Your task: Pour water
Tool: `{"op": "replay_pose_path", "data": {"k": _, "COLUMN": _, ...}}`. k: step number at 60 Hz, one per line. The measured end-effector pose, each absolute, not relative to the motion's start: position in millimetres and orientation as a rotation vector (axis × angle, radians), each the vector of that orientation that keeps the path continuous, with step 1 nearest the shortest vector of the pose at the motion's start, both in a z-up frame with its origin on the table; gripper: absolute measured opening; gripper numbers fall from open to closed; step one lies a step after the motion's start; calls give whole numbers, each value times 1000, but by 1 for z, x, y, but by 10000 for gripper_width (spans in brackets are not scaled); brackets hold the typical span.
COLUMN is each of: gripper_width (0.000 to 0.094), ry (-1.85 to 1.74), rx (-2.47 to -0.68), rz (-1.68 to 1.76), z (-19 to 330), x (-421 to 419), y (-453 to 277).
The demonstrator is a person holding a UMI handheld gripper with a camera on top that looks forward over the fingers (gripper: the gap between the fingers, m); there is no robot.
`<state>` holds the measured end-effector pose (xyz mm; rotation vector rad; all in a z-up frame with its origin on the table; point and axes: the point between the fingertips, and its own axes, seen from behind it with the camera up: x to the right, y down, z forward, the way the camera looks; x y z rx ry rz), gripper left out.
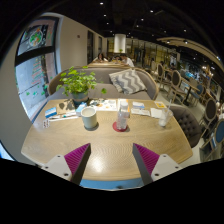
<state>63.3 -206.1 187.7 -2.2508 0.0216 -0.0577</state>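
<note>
Standing on the wooden surface (60,140) well beyond the claw (110,160), a white bottle (123,116) is seen upright on a small red coaster (120,127). A grey cup (90,118) is placed just beside it to the left, apart from it, and a pale cup (164,117) is set farther off to the right. A potted plant (78,85) is seen behind the grey cup, with papers (60,113) lying near it. A sofa with a patterned cushion (128,80) is found beyond the surface's far edge, and a poster (35,38) is hung on the wall at the left. The claw is held spread wide, nothing being pinched between its pink-padded fingers (75,158).
</note>
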Motion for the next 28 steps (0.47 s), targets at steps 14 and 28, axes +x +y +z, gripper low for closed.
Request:
{"op": "replay_pose_path", "data": {"k": 14, "gripper_width": 854, "ry": 19, "rx": -2221, "rz": -78, "z": 216, "x": 52, "y": -243}}
{"op": "replay_pose_path", "data": {"k": 28, "gripper_width": 850, "ry": -35, "rx": -2217, "rz": -115, "z": 221, "x": 42, "y": -252}}
